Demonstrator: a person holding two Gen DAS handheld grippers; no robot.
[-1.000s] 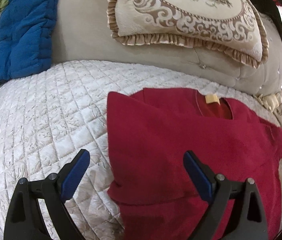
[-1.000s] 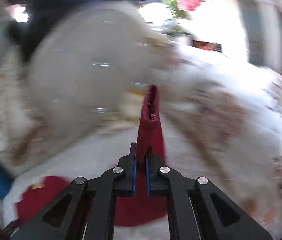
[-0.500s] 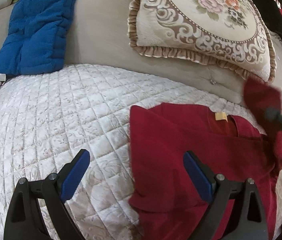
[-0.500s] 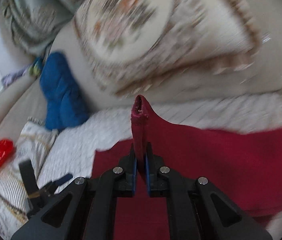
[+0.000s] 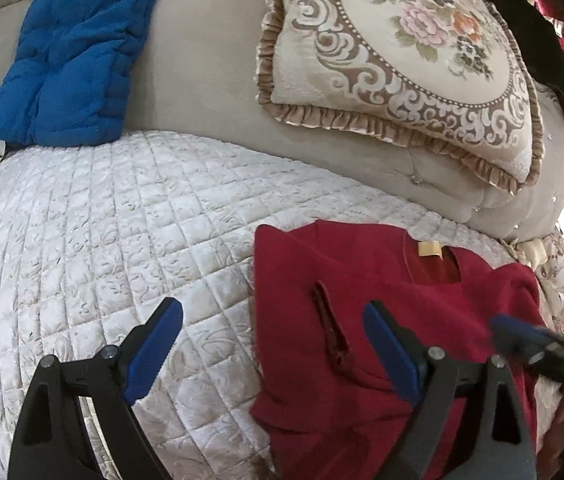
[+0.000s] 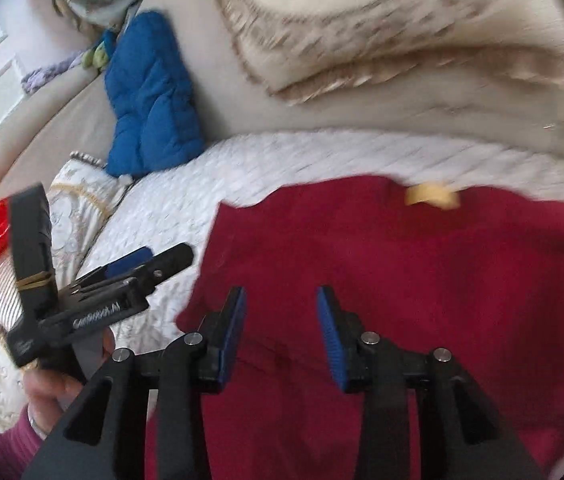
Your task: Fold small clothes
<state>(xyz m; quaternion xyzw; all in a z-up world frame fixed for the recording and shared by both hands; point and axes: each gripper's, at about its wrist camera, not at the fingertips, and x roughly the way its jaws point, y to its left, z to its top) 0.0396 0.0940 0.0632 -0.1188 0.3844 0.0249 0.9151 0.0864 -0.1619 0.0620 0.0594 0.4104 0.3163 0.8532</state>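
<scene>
Fingers of right gripper just parted, angled down over shirt.

Soft, even indoor light on my feeds, no hard shadows. Left wrist view was sharp except for a smeared right gripper at the right edge, with blown-out daylight glare upper right. Right wrist view had motion blur across the cushion and quilt. Fisheye bent both, corners black.
</scene>
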